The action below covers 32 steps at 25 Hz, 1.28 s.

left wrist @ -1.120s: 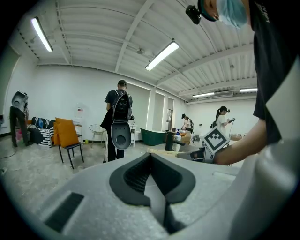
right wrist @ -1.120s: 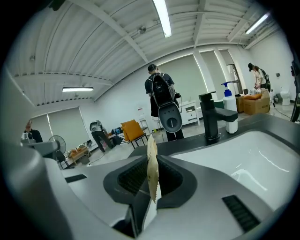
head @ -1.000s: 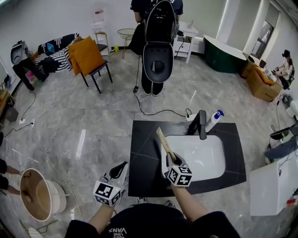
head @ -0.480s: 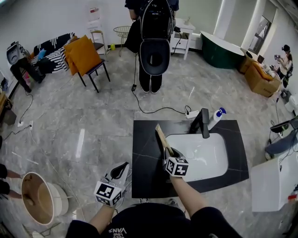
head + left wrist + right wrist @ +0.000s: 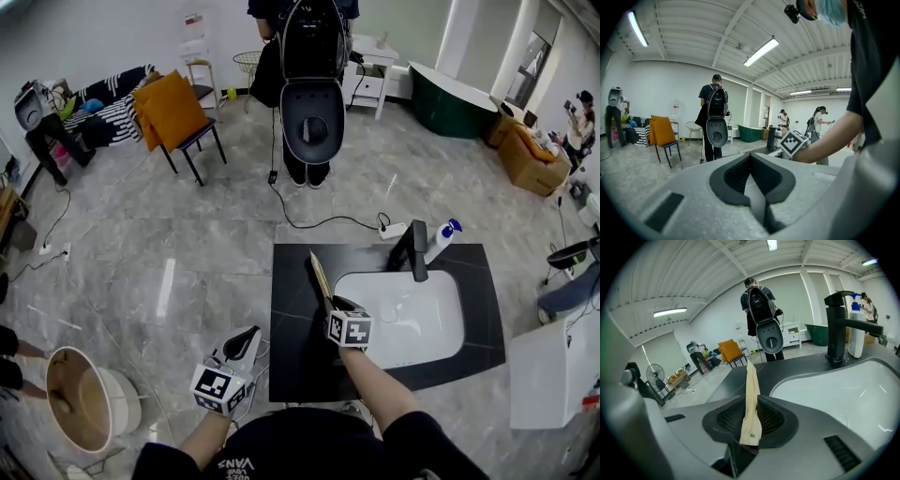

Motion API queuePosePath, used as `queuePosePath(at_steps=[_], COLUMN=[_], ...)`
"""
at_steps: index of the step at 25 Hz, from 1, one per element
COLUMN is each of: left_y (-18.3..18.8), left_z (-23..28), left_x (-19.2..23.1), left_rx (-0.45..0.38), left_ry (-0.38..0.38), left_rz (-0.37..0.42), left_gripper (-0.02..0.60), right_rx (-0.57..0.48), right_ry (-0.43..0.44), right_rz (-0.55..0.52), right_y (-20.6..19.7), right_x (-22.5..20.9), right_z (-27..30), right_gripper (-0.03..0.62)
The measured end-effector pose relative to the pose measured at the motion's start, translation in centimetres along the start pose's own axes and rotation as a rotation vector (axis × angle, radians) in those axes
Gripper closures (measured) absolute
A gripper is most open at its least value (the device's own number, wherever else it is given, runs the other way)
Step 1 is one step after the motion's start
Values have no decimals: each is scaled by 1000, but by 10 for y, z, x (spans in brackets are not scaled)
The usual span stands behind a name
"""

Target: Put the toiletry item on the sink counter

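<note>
The toiletry item (image 5: 320, 275) is a flat tan tube. It stands between the pads of my right gripper (image 5: 336, 304) and points away from me. It hangs over the black sink counter (image 5: 295, 328), just left of the white basin (image 5: 412, 319). In the right gripper view the tube (image 5: 751, 394) rises from between the dark pads of that gripper (image 5: 751, 414), whose jaws are opening while they still touch it. My left gripper (image 5: 246, 339) hangs low at the left, off the counter. Its jaws (image 5: 751, 161) are shut with nothing between them.
A black faucet (image 5: 415, 248) and a white spray bottle (image 5: 441, 239) stand at the back of the basin. A person with a backpack and a toilet seat (image 5: 312, 127) stands beyond the counter. An orange-cushioned chair (image 5: 173, 117) is at far left, and a round tub (image 5: 80, 394) near left.
My right gripper has moved with the tube a little to the left, from over the basin's rim to the counter strip beside it. The left gripper has stayed put.
</note>
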<state>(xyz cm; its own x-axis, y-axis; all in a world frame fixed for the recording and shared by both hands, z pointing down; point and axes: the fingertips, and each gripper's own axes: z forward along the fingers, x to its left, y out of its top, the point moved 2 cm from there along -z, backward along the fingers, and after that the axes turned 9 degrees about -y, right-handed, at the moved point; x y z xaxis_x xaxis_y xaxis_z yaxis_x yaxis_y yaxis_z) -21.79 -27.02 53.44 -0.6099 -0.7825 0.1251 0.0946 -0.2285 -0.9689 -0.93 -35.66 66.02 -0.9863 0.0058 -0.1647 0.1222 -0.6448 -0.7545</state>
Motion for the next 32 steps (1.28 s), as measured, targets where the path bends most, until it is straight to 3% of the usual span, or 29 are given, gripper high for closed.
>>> queuePosePath(at_steps=[8, 15, 18, 25, 32], left_y=[-3, -4, -5, -6, -8], left_z=[0, 2, 2, -4, -6], left_x=[4, 5, 5, 8, 9], left_rx=[9, 15, 18, 18, 19], left_ry=[4, 4, 4, 11, 23], left_rz=[0, -2, -1, -3, -6], left_gripper=[575, 575, 574, 575, 575], right_rx=[16, 56, 57, 59, 57], right_ry=[-8, 114, 112, 42, 56], right_rz=[-7, 156, 171, 162, 162], right_y=[1, 1, 3, 1, 1], right_x=[-3, 0, -3, -14, -13], right_z=[10, 20, 23, 24, 28], right_gripper=[528, 531, 528, 476, 407])
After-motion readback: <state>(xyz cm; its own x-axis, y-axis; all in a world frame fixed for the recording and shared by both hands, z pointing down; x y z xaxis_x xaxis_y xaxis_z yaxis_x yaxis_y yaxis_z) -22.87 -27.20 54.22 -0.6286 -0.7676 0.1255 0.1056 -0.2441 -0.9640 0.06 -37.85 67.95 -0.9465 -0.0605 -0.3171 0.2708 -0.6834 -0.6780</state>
